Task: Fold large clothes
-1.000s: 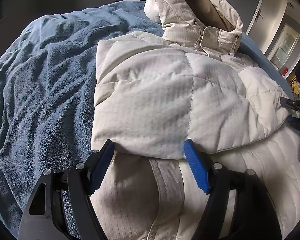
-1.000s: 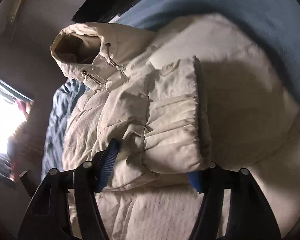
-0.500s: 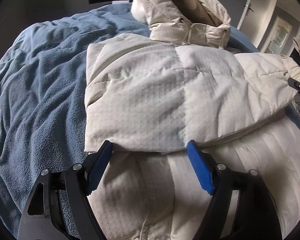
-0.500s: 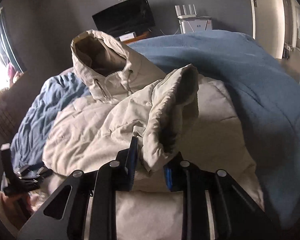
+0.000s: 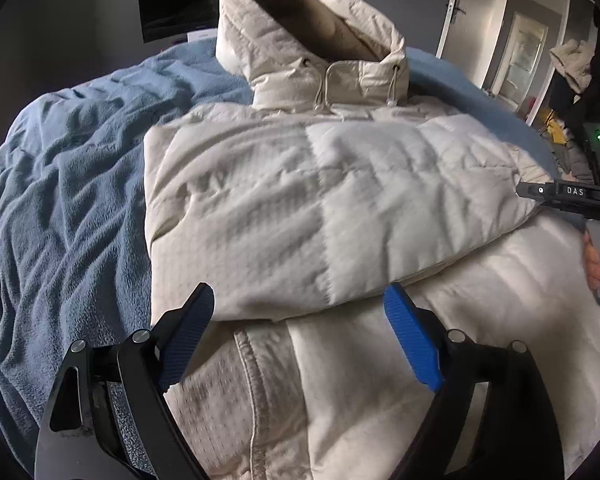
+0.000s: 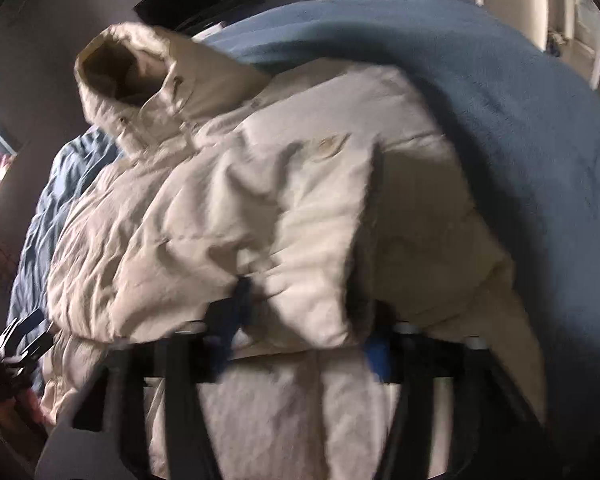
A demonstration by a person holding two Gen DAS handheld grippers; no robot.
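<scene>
Bed (image 5: 60, 200) with blue fleece blanket is carrying everything. Cream puffer jacket (image 5: 300, 208) is lying front-up across it, long axis running near to far: hem at the near edge under both cameras, hood (image 5: 312, 36) standing up at the far end.

Both sleeves are lying folded across the chest. In the left wrist view the left sleeve (image 5: 260, 220) is crossing the body left to right, its lower edge sitting just beyond the tongs. In the right wrist view the right sleeve cuff (image 6: 312, 288) is draping down between the right pair's pads; blur is heavy there.

Left tongs (image 5: 300, 332) are opening wide, nothing between the pads, hovering over the lower body panel. Right tongs (image 6: 304, 320) are also opening, cuff fabric between them but seemingly not pinched; released, as far as the blur lets me read.

Judgement: sleeves are done, next fold is hem toward hood along the long axis. Hem is lying nearer than both tongs, so both are needing to draw back and drop to the near edge. Each hand is covering its own side, neither clearly closer.
</scene>
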